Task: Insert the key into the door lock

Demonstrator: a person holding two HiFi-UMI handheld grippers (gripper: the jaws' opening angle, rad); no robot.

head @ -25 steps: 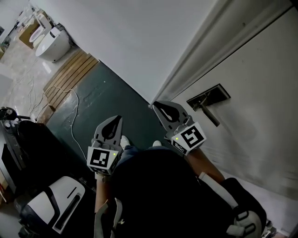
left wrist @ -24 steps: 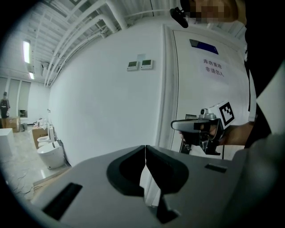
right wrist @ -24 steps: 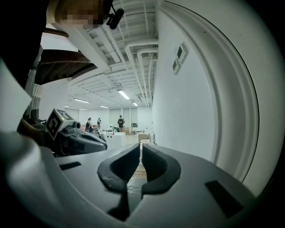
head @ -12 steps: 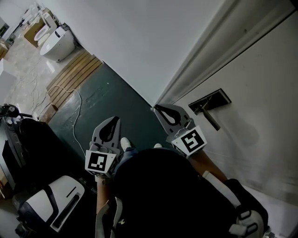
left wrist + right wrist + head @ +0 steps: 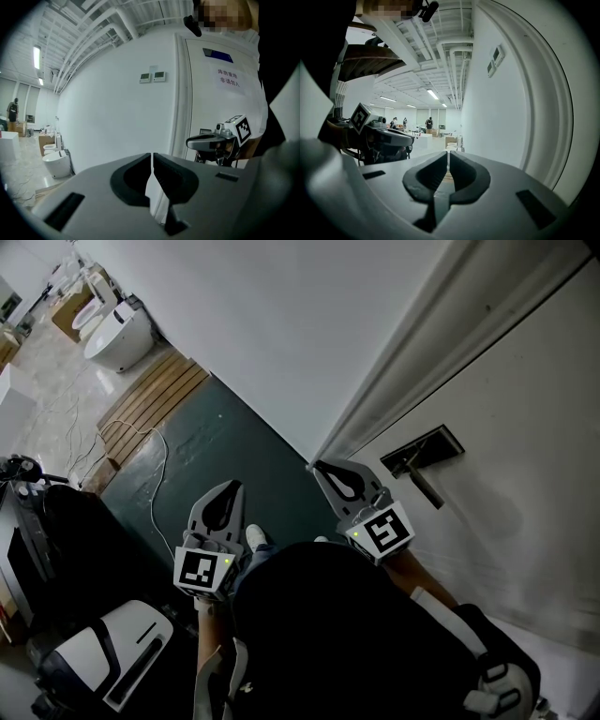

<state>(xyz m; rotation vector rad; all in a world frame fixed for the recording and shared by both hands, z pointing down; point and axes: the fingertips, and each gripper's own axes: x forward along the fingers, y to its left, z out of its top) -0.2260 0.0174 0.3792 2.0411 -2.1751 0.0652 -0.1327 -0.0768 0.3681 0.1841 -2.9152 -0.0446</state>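
**Item 1, key.** Not visible in any view, so its place can't be stated. Judged as an ordinary door key: small, light, rigid metal, smooth and liable to twist in a pinch. It is best taken flat across the broad head, leaving the whole blade free and in line with the jaws.

**Item 2, dark rectangular metal lock plate with lever handle** (image 5: 424, 452). Set on the white door (image 5: 525, 409) at far right, just right of the pale grey door frame (image 5: 412, 362). The keyhole is too small to make out.

**Item 3, left gripper** (image 5: 231, 489). Grey, held near centre-left over the dark green floor (image 5: 216, 442), well apart from the lock. Jaws pressed together with nothing between them.

**Item 4, right gripper** (image 5: 324, 469). Grey, near the foot of the frame, left of and nearer than the lock plate. Jaws clenched to a thin slit, no key seen in them.
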